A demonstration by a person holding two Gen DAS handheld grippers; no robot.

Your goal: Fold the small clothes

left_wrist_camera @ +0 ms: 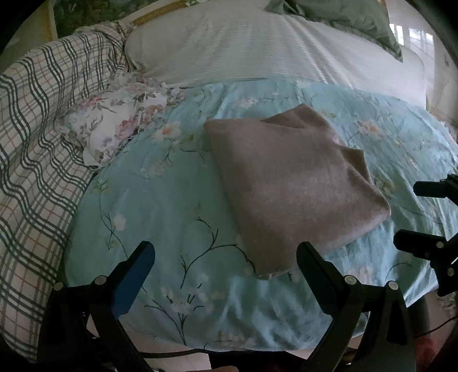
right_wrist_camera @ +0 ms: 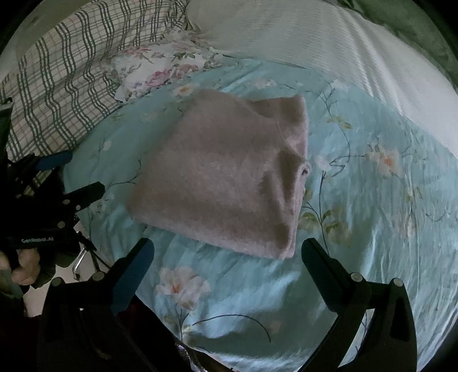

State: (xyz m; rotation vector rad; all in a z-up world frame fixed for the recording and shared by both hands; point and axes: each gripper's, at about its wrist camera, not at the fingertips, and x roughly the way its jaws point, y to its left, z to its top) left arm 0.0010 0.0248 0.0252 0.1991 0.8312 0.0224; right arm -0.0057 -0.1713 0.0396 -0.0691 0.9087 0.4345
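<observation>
A pinkish-brown fuzzy garment lies folded into a neat square on the light blue floral sheet. It also shows in the right wrist view. My left gripper is open and empty, just short of the garment's near corner. My right gripper is open and empty, just short of the garment's near edge. The right gripper's fingers show at the right edge of the left view. The left gripper shows open at the left of the right view.
A white floral cloth lies crumpled at the back left, against a plaid blanket. A white striped pillow and a green pillow lie behind. The bed edge runs along the bottom of the left wrist view.
</observation>
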